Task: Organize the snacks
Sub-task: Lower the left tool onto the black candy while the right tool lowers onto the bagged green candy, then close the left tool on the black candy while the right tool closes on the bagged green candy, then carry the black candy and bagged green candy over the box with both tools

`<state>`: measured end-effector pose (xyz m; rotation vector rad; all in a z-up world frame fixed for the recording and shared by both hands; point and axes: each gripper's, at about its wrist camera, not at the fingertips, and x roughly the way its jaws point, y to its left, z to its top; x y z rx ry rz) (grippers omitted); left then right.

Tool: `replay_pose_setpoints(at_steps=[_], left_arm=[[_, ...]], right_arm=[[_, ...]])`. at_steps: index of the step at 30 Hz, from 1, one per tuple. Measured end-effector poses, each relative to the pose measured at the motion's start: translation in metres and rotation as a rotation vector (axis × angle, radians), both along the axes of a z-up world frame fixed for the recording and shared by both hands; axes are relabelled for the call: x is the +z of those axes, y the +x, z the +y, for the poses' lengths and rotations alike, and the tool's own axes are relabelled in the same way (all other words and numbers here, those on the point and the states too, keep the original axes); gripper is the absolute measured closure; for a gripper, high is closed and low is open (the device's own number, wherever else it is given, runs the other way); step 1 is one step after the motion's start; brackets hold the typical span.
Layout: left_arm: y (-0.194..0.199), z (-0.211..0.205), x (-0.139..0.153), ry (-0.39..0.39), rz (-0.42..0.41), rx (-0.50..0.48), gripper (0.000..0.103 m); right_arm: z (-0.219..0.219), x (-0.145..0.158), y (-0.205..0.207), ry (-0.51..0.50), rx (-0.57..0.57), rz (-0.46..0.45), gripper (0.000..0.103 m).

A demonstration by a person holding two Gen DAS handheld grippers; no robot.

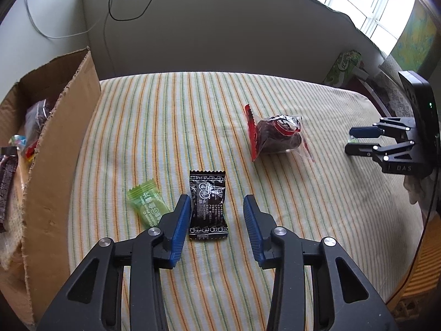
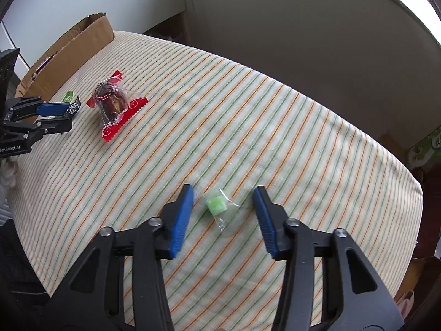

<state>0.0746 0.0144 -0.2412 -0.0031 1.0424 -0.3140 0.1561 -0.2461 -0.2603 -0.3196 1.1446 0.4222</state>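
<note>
1. Left wrist view: sits behind the left gripper [image 1: 217, 207], looks steeply down and forward along its fingers, close over the striped cloth [image 1: 193, 115]. The box [image 1: 63, 127] fills the left edge, the wall and window run across the top.
2. Right wrist view: sits behind the right gripper [image 2: 223, 201], tilted steeply down, close over the cloth; the box lies far off at upper left.
3. Shared: cloth, box, red-edged packet [image 1: 275, 135] and black packet [image 1: 208, 204]. Each view catches the other gripper at its side edge.
</note>
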Motion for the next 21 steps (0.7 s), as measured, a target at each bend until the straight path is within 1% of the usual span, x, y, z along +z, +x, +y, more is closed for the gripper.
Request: replay_pose_setpoints(at_steps=[1, 2, 3, 5, 7, 11, 15, 21], left_arm=[[0.0, -0.002, 0.0, 0.004, -0.002, 0.002, 0.066], [-0.001, 0.0, 0.001, 0.014, -0.007, 0.01, 0.072], [-0.001, 0.0, 0.0, 0.025, -0.012, 0.017, 0.077], [0.0, 0.002, 0.0, 0.019, -0.013, 0.032, 0.081], [0.002, 0.006, -0.001, -0.001, -0.007, 0.043, 0.081], [0.001, 0.007, 0.001, 0.005, -0.007, 0.053, 0.081], [0.001, 0.008, 0.004, -0.018, -0.006, 0.067, 0.081], [-0.003, 0.007, 0.013, -0.04, -0.016, 0.059, 0.081]], right_arm=[[-0.001, 0.001, 0.001, -0.004, -0.007, -0.002, 0.068], [-0.001, 0.001, 0.001, -0.004, -0.009, -0.002, 0.076], [-0.002, 0.002, 0.0, -0.004, -0.011, -0.003, 0.077], [-0.004, 0.002, -0.003, 0.0, -0.015, -0.003, 0.077], [-0.01, 0.004, -0.007, 0.004, -0.021, -0.005, 0.077], [-0.014, 0.007, -0.011, 0.027, -0.043, -0.006, 0.077], [-0.021, 0.013, -0.017, 0.055, -0.066, -0.014, 0.077], [-0.03, 0.023, -0.024, 0.068, -0.093, -0.031, 0.077]])
